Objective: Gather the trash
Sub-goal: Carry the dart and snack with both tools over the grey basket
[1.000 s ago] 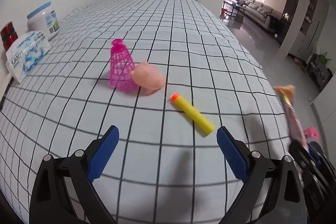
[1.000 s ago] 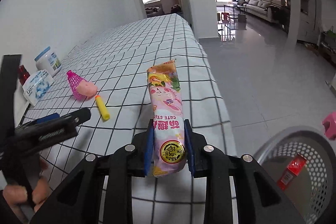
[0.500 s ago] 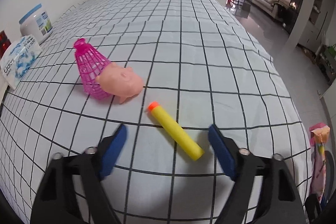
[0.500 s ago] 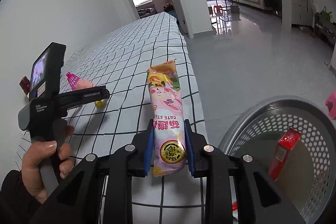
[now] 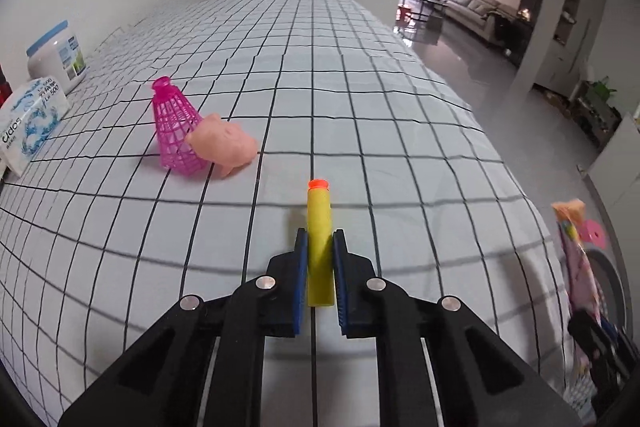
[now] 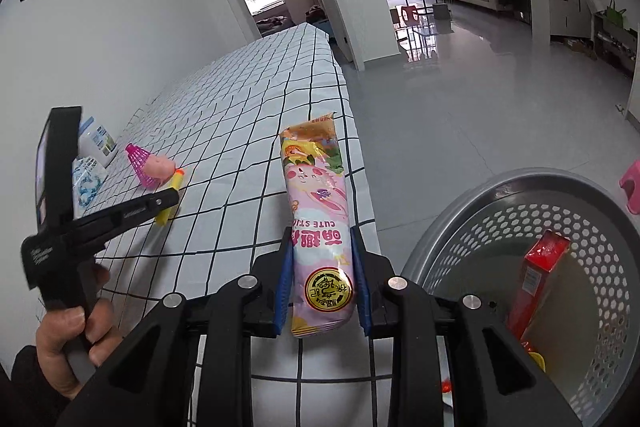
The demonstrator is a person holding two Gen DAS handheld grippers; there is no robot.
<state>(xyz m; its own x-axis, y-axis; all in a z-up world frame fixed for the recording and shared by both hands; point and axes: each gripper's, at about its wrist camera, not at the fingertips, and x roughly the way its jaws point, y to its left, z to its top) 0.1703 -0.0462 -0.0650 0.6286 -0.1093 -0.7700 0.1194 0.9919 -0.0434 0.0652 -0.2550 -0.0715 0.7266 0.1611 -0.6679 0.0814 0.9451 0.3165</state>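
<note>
My left gripper (image 5: 320, 247) is shut on a yellow foam dart (image 5: 319, 239) with an orange tip, low over the checked tablecloth (image 5: 360, 107). The dart also shows in the right wrist view (image 6: 171, 195), held by the left gripper (image 6: 170, 201). My right gripper (image 6: 321, 239) is shut on a pink snack packet (image 6: 318, 227), held upright near the table's right edge, left of a grey perforated basket (image 6: 500, 203). The packet shows at the right of the left wrist view (image 5: 576, 259).
A pink shuttlecock (image 5: 176, 131) and a pink pig toy (image 5: 224, 147) lie on the table. A tissue pack (image 5: 28, 127) and a white tub (image 5: 58, 57) stand by the left wall. The basket holds a red box (image 6: 536, 279). A pink stool (image 6: 631, 187) stands on the floor.
My left gripper moved onto the yellow dart and closed on it. My right gripper carried the packet right, nearer the basket.
</note>
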